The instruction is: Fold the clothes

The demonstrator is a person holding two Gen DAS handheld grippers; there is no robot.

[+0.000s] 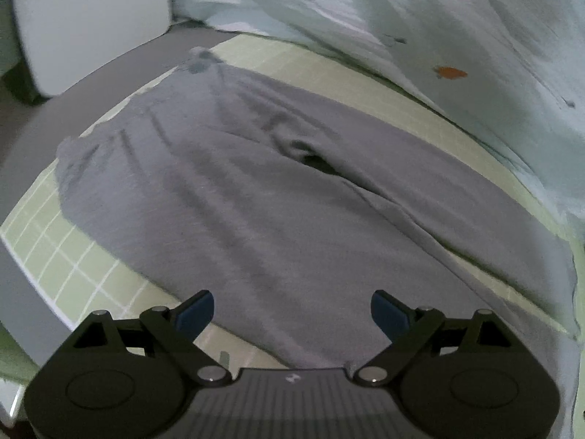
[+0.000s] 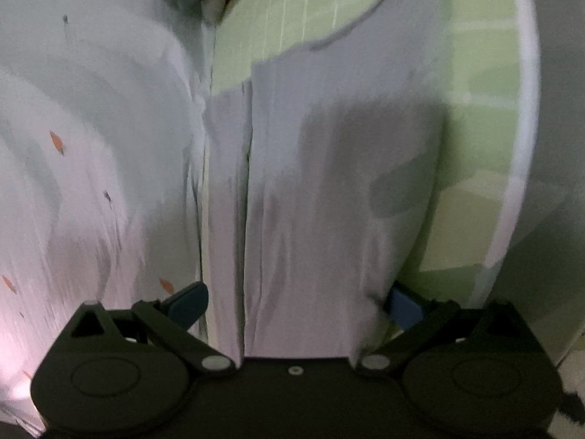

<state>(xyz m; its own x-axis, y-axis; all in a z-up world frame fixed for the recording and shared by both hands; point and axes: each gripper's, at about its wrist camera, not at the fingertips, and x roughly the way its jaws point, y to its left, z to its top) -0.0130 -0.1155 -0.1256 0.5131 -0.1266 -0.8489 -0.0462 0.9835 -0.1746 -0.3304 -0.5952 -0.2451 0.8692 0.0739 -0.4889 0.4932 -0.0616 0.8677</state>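
Note:
A grey garment (image 1: 278, 190) lies spread flat on a green gridded mat (image 1: 65, 256); a dark fold gapes near its middle. My left gripper (image 1: 292, 311) is open just above the garment's near edge and holds nothing. In the right wrist view the same grey garment (image 2: 321, 183) runs away from me over the mat (image 2: 471, 146). My right gripper (image 2: 296, 303) is open with the cloth's near end lying between its blue fingers (image 2: 188, 301), the right finger partly hidden behind the fabric.
A pale blue-white printed cloth with small orange marks (image 1: 449, 36) is piled along the mat's far side and fills the left of the right wrist view (image 2: 91, 146). A white box (image 1: 91, 25) stands at the back left. The table's white edge (image 2: 526, 109) curves at right.

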